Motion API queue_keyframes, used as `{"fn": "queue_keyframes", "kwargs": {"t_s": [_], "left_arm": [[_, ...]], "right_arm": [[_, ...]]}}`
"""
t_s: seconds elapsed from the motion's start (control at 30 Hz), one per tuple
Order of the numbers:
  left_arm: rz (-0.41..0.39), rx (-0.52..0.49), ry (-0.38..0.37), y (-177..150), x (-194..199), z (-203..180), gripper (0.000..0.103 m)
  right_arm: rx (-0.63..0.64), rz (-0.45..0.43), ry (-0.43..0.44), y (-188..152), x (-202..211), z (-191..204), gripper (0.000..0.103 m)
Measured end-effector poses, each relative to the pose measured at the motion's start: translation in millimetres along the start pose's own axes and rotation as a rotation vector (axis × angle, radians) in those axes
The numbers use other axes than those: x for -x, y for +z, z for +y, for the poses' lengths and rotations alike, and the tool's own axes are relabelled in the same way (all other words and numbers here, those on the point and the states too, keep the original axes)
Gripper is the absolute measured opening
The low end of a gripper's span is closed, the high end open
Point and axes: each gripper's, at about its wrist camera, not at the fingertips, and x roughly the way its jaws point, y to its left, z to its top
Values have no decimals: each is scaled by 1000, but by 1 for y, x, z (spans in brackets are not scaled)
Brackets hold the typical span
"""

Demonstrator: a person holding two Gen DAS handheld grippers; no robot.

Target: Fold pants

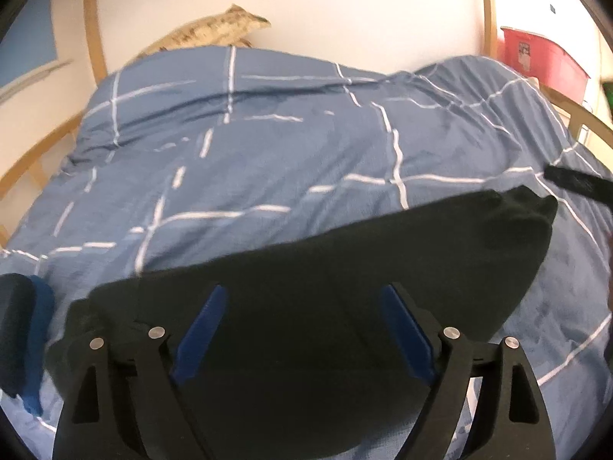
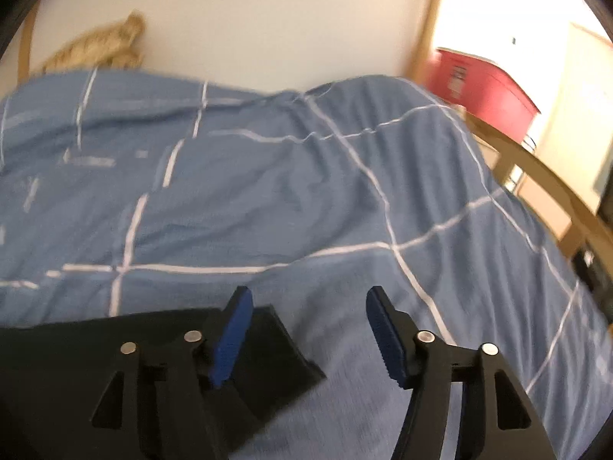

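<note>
Black pants [image 1: 325, 268] lie flat on a blue checked duvet [image 1: 268, 153], spread across the near part of the bed. My left gripper [image 1: 302, 295] hovers over the pants with its blue pads wide apart and nothing between them. In the right wrist view the right end of the pants [image 2: 276, 345] lies at the lower left. My right gripper [image 2: 306, 299] is open and empty, its left finger over the pants' end and its right finger over bare duvet [image 2: 268, 191].
A tan patterned pillow [image 1: 214, 32] lies at the far edge by the white wall. A wooden bed frame [image 2: 551, 188] runs along the right side. A red box [image 1: 544, 61] stands beyond the bed at the right. A dark blue cloth [image 1: 38, 329] lies at the left edge.
</note>
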Motion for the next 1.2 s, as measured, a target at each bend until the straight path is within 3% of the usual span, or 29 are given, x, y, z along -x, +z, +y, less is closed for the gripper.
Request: {"fn": "queue_keyframes", "kwargs": {"t_s": [0.13,0.23,0.3,0.57,0.63,0.67,0.7,0.77,0.9,1.03,1.13,1.2], "left_arm": [[-12,-37,3,1,-1,-9,91],[11,-75,12,-2,-8,-18,91],[23,-95,7,-5,-12,-25,91],[67,-96,3,-8,-29,-38,91],[88,-74,-15,-10,-34,-38,91],[105,-63,-22,-12,-36,-38,91],[113,-55,-26,-14,-37,-38,91],[119,-52,-33,-18,-38,-39,91],[130,-55,-16,-24,-43,-41,96],[216,-74,-44,-27,-62,-41,99],[184,-77,-58,-21,-47,-33,96],[102,-58,-72,-19,-21,-19,96]], "right_arm": [[-226,-17,113,-35,4,-35,62],[-341,22,217,-52,-10,-45,62],[-401,57,306,-59,-24,-47,62],[-525,156,427,-80,-67,-46,61],[-512,157,448,-80,-71,-43,52],[-507,168,471,-80,-74,-41,37],[-509,174,478,-81,-75,-42,24],[-518,157,464,-82,-68,-46,17],[-463,69,358,-84,-35,-51,16],[-433,133,301,-92,-50,-46,16],[-406,106,280,-86,-40,-41,16],[-378,66,271,-80,-25,-37,16]]}}
